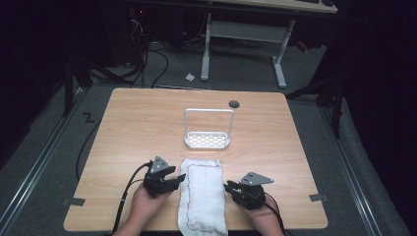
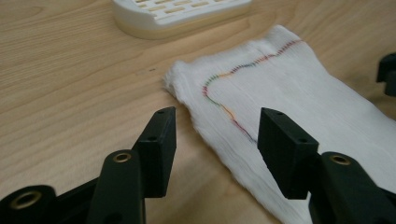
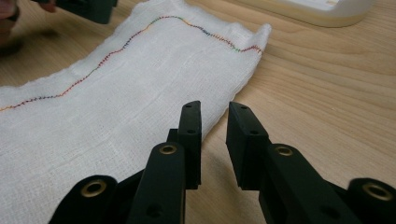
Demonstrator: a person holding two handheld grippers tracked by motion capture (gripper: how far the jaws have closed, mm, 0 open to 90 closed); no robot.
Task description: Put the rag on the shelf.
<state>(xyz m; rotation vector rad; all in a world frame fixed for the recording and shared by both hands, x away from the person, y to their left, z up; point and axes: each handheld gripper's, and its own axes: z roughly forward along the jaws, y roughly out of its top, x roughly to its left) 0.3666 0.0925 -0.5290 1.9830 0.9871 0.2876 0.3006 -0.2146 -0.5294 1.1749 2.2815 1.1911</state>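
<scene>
The table [image 1: 147, 118] was smooth, pale wood-grain. The cloth [image 2: 299, 88] was white, coarsely woven, with multicoloured stitching. The rack [image 1: 207, 140] looked matt white plastic. Gripper jaws were matt black.

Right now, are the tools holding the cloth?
No. Both tools are empty. The left tool is open over the cloth edge, and the right tool sits slightly open beside its other edge, on the table.

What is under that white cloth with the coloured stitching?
The white cloth lies flat on the wooden table, its near end running over the table's edge. Whether anything thin lies beneath it cannot be seen; no bulge shows.
</scene>
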